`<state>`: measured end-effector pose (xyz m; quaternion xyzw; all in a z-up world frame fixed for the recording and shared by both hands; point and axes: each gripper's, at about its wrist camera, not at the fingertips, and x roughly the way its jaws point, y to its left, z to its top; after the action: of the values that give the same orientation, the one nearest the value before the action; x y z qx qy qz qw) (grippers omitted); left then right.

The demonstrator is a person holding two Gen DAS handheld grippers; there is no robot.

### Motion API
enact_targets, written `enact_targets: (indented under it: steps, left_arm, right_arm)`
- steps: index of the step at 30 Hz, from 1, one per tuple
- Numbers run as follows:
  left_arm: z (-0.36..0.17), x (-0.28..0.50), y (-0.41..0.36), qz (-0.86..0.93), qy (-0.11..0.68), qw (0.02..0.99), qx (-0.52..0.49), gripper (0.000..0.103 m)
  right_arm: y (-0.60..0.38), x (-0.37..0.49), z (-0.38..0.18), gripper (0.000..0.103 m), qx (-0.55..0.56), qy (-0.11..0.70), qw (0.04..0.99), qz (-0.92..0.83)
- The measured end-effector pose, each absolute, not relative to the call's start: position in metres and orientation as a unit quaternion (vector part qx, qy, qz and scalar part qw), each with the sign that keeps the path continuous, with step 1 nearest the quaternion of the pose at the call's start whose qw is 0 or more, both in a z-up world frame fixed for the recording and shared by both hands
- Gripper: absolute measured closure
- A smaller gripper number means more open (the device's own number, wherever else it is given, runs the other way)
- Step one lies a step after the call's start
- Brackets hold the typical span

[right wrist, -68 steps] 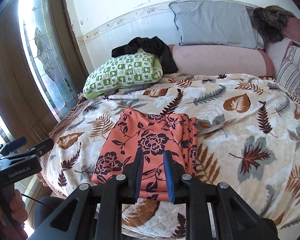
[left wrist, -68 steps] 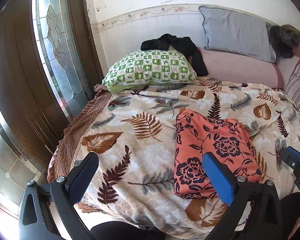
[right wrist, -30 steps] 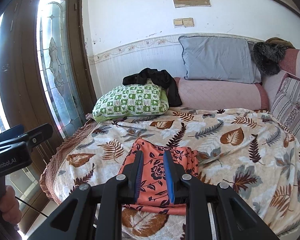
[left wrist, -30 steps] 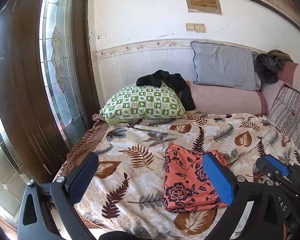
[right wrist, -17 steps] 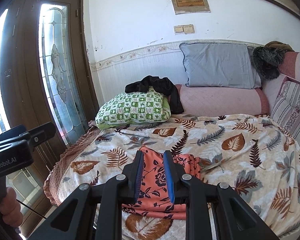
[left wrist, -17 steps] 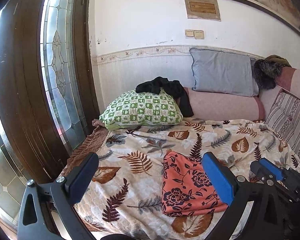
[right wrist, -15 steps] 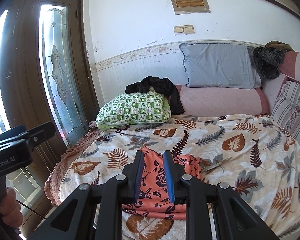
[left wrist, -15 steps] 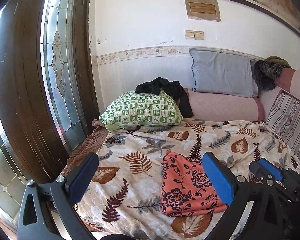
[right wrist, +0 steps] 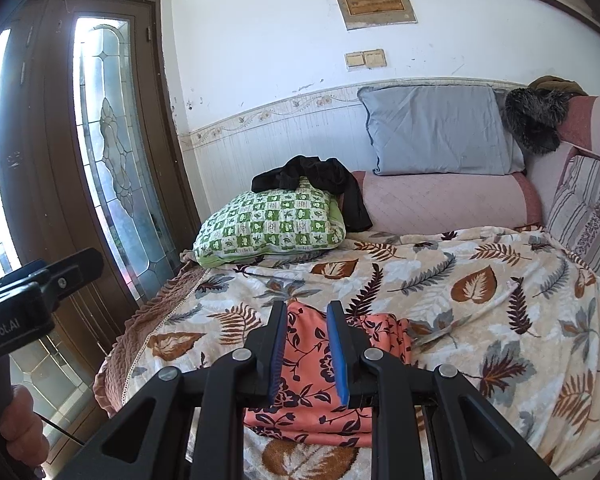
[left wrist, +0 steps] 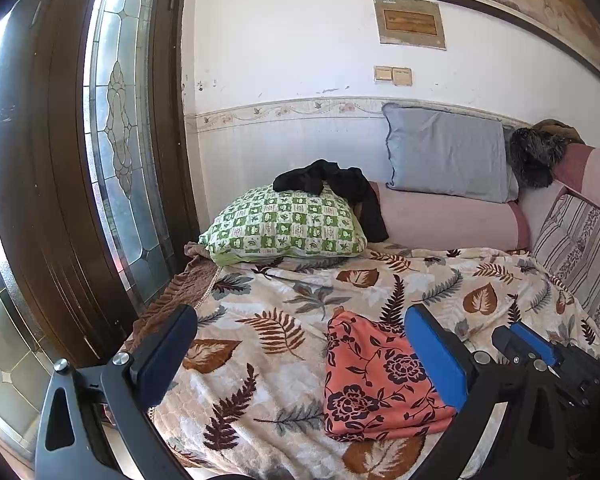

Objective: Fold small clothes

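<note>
Coral floral garment (left wrist: 374, 376) lies folded into a compact rectangle near the front edge of the leaf-print blanket (left wrist: 284, 296), close to the drop-off. Both grippers hover above it, touching nothing. Left gripper (left wrist: 300, 356) stands wide apart, released and empty. Right gripper (right wrist: 307, 350) has its jaws narrowed to a slim gap with nothing between them; not grasping. Risk: the stack's right side shows loose layered edges in the right wrist view, so a snag or careless brush there would likely spring the fold open. A nudge toward the front could slide it off the bed. Black garment (left wrist: 332, 186) on the green checked pillow (left wrist: 286, 228) looks unfolded, likely next.
</note>
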<state>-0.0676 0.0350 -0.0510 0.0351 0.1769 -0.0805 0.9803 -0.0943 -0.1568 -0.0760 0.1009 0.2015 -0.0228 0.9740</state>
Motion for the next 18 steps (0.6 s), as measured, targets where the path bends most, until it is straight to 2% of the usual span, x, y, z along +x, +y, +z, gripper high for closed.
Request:
enact_targets:
  steps: [18]
  left_arm:
    - [-0.055,-0.039,0.03,-0.096,0.191,0.977,0.03,0.0]
  right_arm:
    - [-0.159,-0.066,-0.087,0.079,0.098,0.212,0.972,-0.026]
